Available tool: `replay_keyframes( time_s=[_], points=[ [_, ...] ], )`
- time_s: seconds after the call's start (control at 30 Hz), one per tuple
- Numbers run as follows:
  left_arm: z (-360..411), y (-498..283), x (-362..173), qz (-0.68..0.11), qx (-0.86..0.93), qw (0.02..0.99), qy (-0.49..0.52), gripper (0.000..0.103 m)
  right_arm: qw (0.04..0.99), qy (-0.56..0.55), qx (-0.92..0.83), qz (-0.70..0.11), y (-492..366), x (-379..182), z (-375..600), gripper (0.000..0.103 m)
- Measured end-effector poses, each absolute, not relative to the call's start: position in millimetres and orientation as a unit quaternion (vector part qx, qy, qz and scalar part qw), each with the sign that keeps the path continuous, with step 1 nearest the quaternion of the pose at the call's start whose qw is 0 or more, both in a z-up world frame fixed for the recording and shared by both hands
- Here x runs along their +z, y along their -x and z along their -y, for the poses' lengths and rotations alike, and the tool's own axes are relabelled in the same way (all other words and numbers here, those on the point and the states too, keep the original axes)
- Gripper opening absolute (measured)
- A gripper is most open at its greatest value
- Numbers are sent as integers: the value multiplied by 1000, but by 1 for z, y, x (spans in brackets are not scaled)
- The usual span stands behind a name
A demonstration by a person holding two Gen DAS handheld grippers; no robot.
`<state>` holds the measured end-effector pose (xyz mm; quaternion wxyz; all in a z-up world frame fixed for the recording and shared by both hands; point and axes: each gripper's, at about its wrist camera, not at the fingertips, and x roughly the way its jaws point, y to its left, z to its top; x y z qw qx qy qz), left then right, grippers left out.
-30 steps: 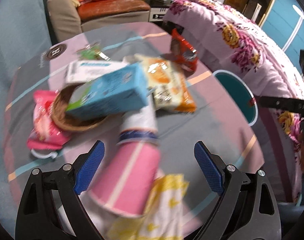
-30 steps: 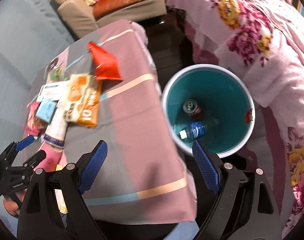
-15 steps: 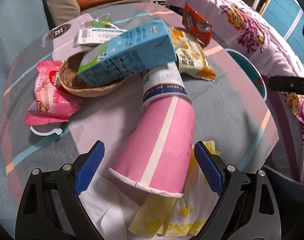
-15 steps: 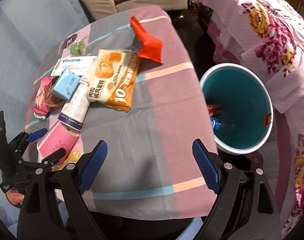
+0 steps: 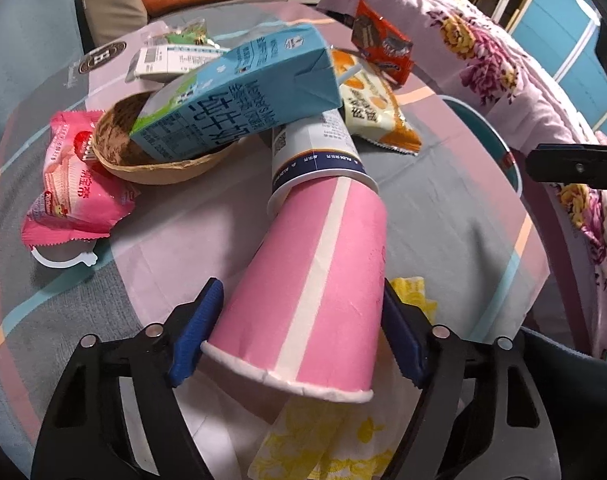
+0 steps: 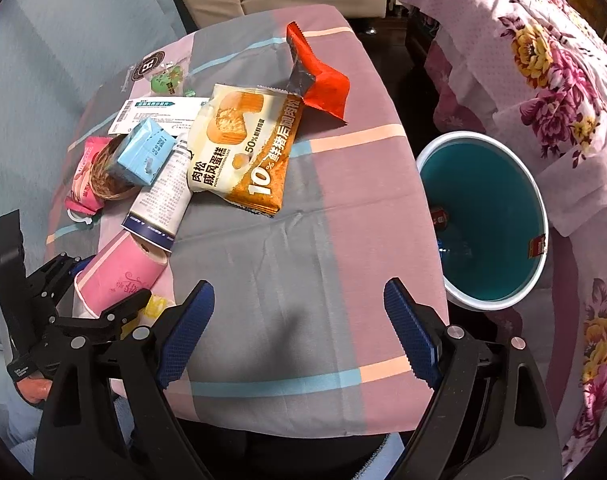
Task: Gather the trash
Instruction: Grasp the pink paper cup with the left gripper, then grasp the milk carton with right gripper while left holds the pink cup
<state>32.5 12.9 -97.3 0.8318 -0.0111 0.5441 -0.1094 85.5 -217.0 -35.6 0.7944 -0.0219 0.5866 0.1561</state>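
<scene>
left wrist view: the left gripper (image 5: pixel 299 330) is closing around the pink paper cup (image 5: pixel 315 280), which lies on its side on the tablecloth (image 5: pixel 443 232); its pads sit closer to the cup than half a second ago. a white cup (image 5: pixel 315 152) is nested in it, under a blue carton (image 5: pixel 243 96). right wrist view: the right gripper (image 6: pixel 299 334) hangs open and empty over the cloth, the teal bin (image 6: pixel 487 220) beside the table, now further right.
</scene>
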Motion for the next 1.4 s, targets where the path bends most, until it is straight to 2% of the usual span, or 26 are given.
replay_keyframes(
  time_s=[0.37,0.67,0.83,1.1,1.17,1.3,1.4],
  points=[
    [-60,-5,-49,-494,-87,863,63,74,786,87,199,-579,-97,-20,175,83],
    [-133,-18,-30,-454,0,882,125,74,754,219,282,-551,-127,0,80,83],
    [-161,-24,-29,-443,22,885,138,74,718,312,316,-536,-138,-11,28,83],
    [-195,-41,-41,-441,40,880,170,74,650,400,352,-542,-150,-40,-24,83],
    [-198,-43,-45,-443,41,878,173,74,637,408,357,-548,-151,-48,-33,80],
    [-203,-46,-50,-446,44,876,179,74,617,411,362,-564,-159,-62,-42,61],
    [-205,-45,-52,-447,47,875,182,74,613,397,366,-577,-166,-69,-42,59]
  ],
)
